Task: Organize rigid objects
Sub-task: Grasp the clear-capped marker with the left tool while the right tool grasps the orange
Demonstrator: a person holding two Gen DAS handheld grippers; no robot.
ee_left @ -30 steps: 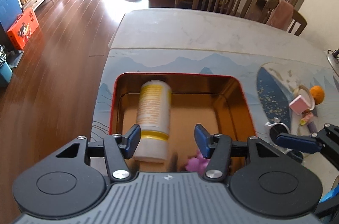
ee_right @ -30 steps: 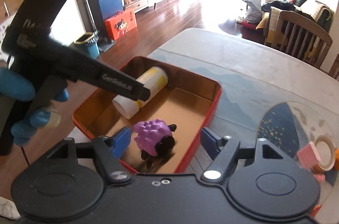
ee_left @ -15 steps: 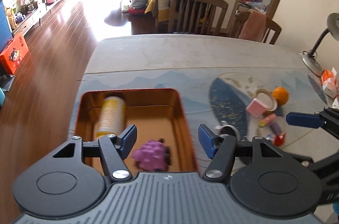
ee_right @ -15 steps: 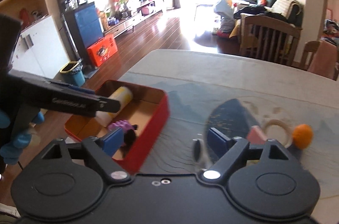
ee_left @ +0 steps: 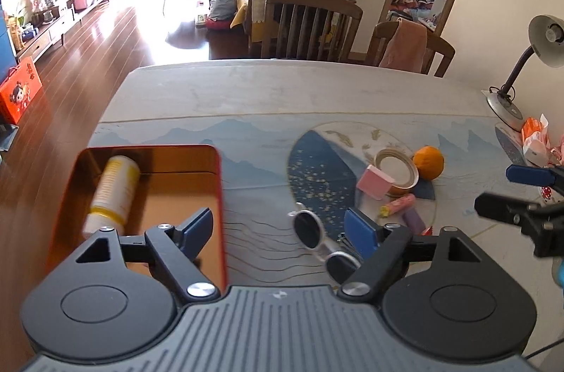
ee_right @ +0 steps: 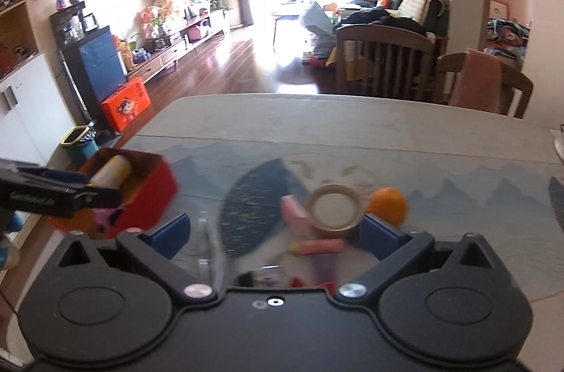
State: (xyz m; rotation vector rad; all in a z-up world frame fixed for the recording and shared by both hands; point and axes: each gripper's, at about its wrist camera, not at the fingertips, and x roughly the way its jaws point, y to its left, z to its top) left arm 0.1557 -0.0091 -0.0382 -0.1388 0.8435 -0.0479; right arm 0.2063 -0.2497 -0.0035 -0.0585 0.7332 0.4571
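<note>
The red tin [ee_left: 220,196] sits at the surface's [ee_left: 282,97] left edge, holding a bottle [ee_left: 114,192] and a purple toy [ee_right: 105,217]. Both grippers, left [ee_left: 278,229] and right [ee_right: 275,233], hold nothing, jaws opening. Sunglasses [ee_left: 322,240], lid [ee_right: 333,210], orange [ee_left: 428,162] lie loose outside.

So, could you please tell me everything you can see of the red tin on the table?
The red tin is a shallow rectangular box with rounded corners, red outside and shiny gold inside, apparently metal. It sits open and flat near the table's left edge. A white and yellow bottle lies on its side along the tin's left wall. The right wrist view also shows a purple toy at the near end. Neither tool touches the tin.
</note>
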